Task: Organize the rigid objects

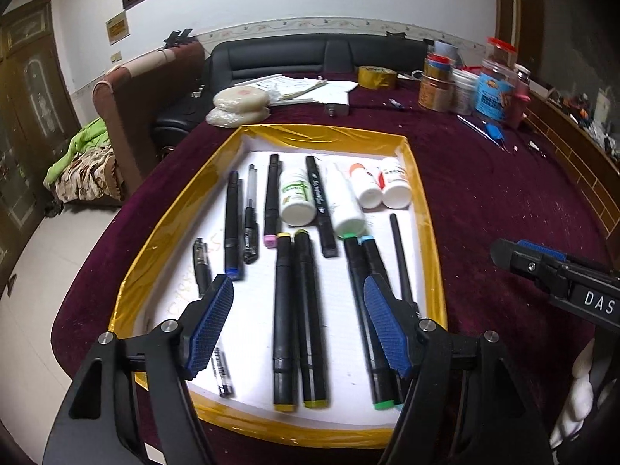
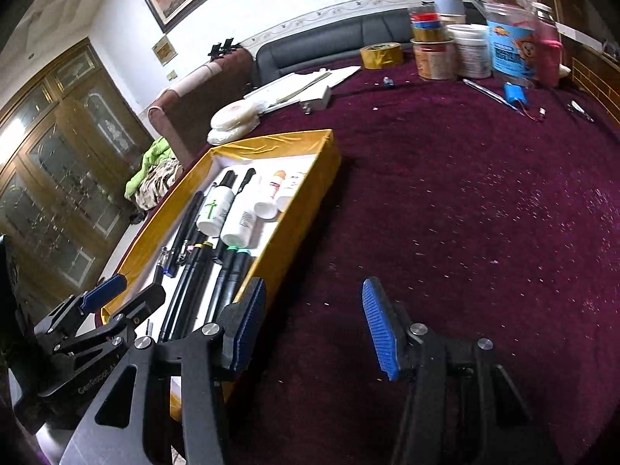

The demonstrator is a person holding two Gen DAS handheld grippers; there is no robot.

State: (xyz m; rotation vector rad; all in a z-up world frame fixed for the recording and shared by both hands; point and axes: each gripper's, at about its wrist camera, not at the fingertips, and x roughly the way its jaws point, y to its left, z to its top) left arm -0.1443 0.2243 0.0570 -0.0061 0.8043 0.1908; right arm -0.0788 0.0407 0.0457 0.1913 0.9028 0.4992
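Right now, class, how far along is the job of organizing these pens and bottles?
Mostly done, it seems: the markers and the white bottles already lie inside the gold-edged tray. Nothing is in hand: the left gripper and right gripper are both open and empty. Possibly left: the loose pen on the maroon cloth.

White "DAS" on the right gripper [image 1: 558, 271]; other labels on bottles and jars too blurred to read.
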